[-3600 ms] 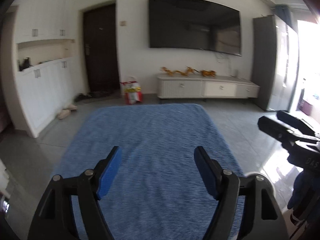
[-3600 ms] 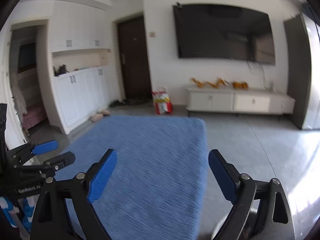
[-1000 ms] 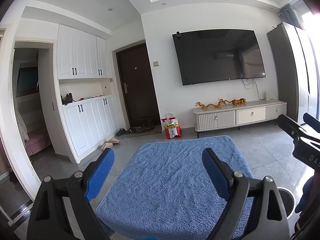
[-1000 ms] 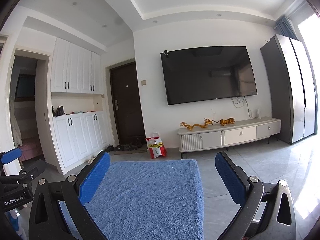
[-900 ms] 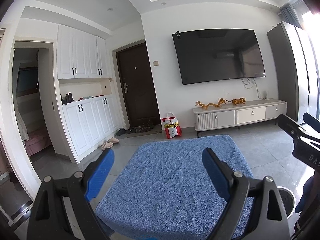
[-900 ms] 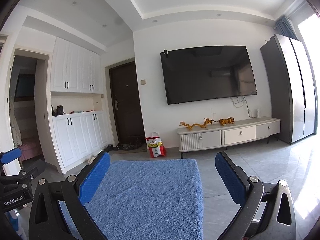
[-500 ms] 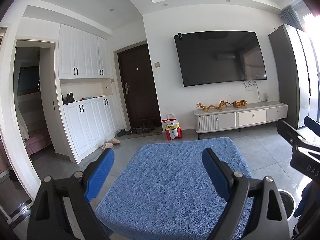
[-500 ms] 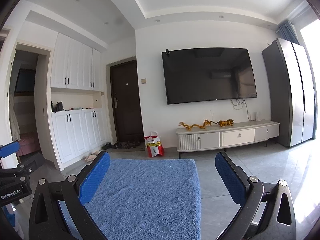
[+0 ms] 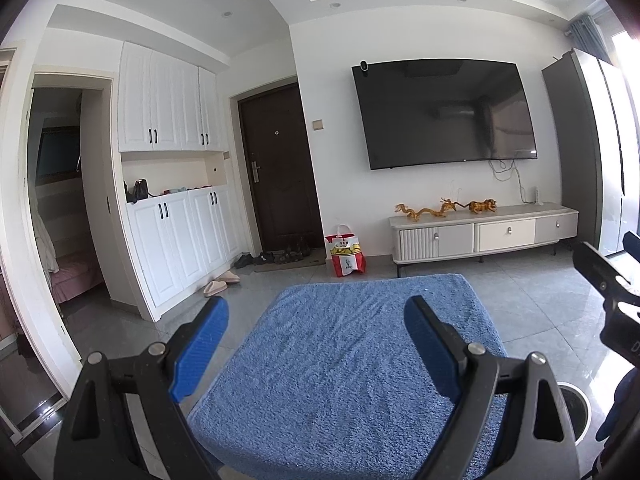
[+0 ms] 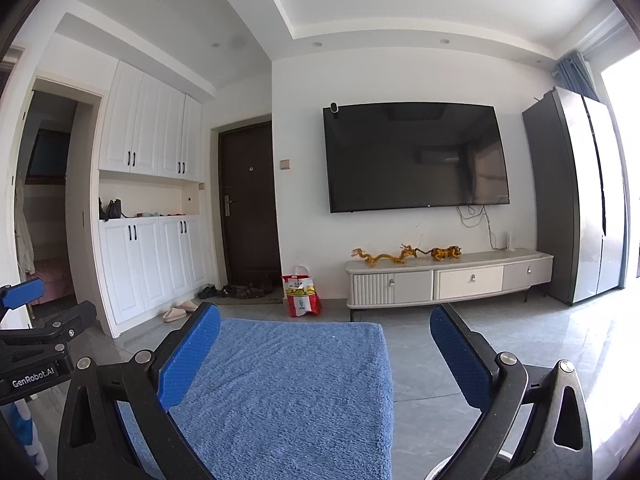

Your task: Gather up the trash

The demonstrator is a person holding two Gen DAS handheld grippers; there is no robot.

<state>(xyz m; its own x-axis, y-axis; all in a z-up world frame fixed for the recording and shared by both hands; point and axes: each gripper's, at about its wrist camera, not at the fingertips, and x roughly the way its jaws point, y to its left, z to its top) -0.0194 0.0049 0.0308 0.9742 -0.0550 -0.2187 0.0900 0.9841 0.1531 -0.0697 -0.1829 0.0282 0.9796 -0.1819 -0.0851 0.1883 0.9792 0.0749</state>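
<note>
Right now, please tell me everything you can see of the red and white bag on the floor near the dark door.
The red and white bag stands upright on the grey tiled floor, by the white wall between the dark door and the TV cabinet. It has thin white loop handles, yellow print across the middle and a KFC logo below. It looks like a glossy paper or plastic carrier. Its contents cannot be seen. Only the floor clearly touches it; neither gripper is near it.

The right gripper [image 10: 324, 354], jaws spread wide and empty, hangs over a blue towel-covered surface [image 10: 288, 392]. Beyond, a red-and-white bag [image 10: 301, 291] sits on the tiled floor [image 10: 520, 344] beneath a wall-mounted television [image 10: 416, 156].
</note>
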